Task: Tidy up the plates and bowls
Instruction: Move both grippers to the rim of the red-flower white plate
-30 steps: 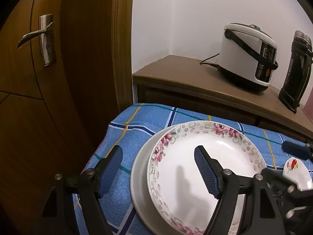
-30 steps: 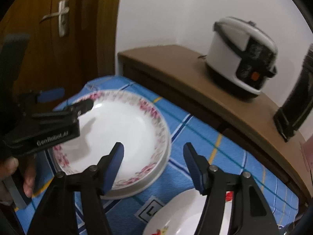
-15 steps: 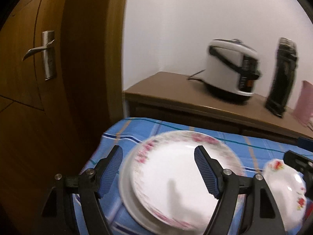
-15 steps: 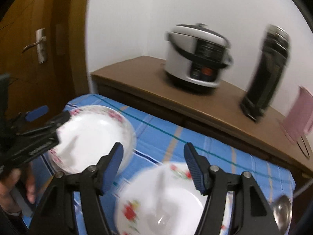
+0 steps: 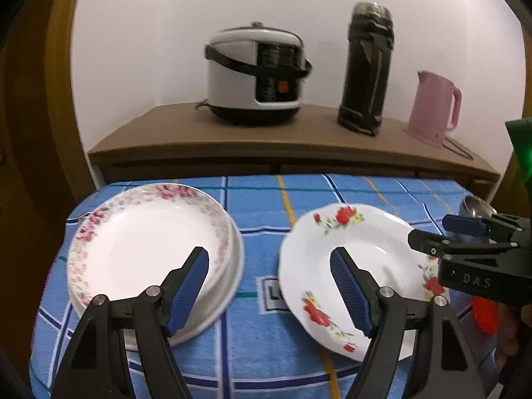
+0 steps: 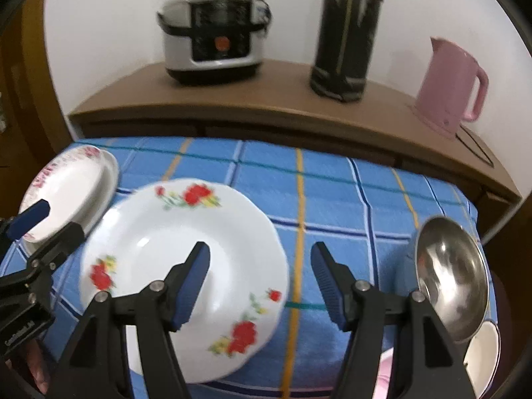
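Note:
A pink-flowered plate (image 5: pixel 146 242) lies stacked on a plain white plate (image 5: pixel 229 286) at the table's left; the stack also shows in the right wrist view (image 6: pixel 66 186). A red-flowered plate (image 5: pixel 362 259) lies alone mid-table and also shows in the right wrist view (image 6: pixel 186 259). A steel bowl (image 6: pixel 452 276) sits at the right edge. My left gripper (image 5: pixel 269 286) is open and empty, above the gap between the stack and the red-flowered plate. My right gripper (image 6: pixel 259 272) is open and empty over the red-flowered plate's right rim.
The table has a blue checked cloth (image 5: pixel 266 199). Behind it a wooden sideboard (image 5: pixel 266 136) holds a rice cooker (image 5: pixel 256 73), a black flask (image 5: pixel 365 69) and a pink kettle (image 5: pixel 435 109). A white dish (image 6: pixel 482 359) lies near the steel bowl. A door is at the left.
Both grippers swung right and drew back from the flowered stack; the red-flowered plate now lies centred below them. Both jaws stayed open and empty.

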